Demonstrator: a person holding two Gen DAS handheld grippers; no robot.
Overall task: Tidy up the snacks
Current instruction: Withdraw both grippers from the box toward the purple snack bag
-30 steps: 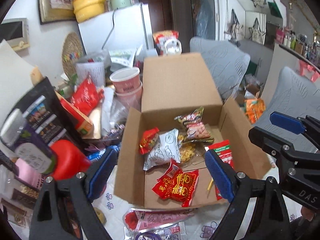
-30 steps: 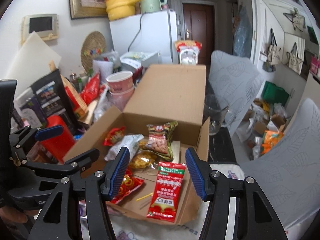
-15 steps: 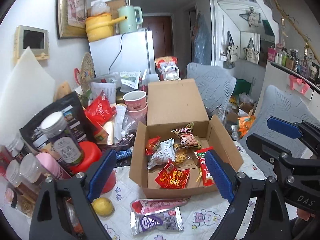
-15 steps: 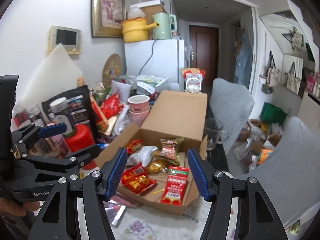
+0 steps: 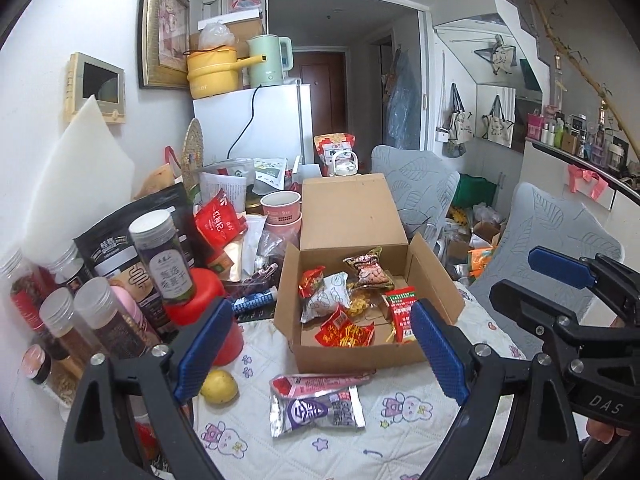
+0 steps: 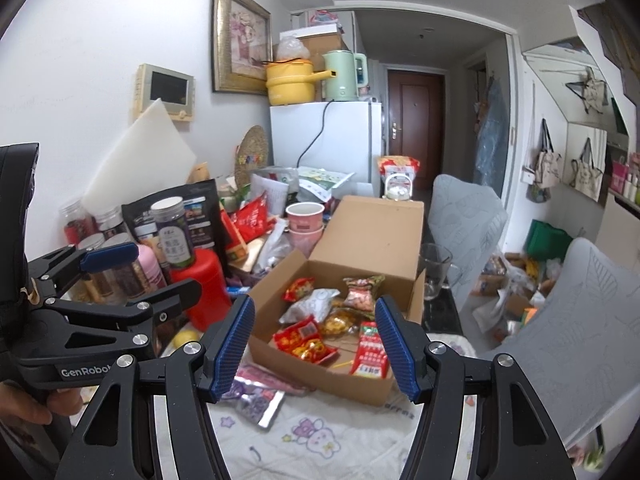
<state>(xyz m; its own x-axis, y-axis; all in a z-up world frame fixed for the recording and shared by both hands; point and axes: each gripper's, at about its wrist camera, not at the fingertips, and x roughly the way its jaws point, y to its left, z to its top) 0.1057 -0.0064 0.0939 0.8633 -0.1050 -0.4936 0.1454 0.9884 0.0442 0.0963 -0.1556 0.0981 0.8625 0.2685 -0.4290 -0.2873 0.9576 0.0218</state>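
Both claws pulled back from box (image 5: 362, 264); left claw (image 5: 320, 350) and right claw (image 6: 316, 346) wide open, empty; purple packet (image 5: 318, 412) lies crosswise just below left claw, nearer it.

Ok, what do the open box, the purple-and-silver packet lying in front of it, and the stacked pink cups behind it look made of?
The open box looks like plain brown cardboard, matte, with folded flaps. The purple-and-silver packet seems to be metallised foil film: shiny, with crinkled sealed edges. The stacked pink cups are probably paper, given the matte walls and rolled rims, though thin plastic can't be ruled out.

Box (image 5: 362, 354) top open (jars (image 5: 160, 256) crowd left).
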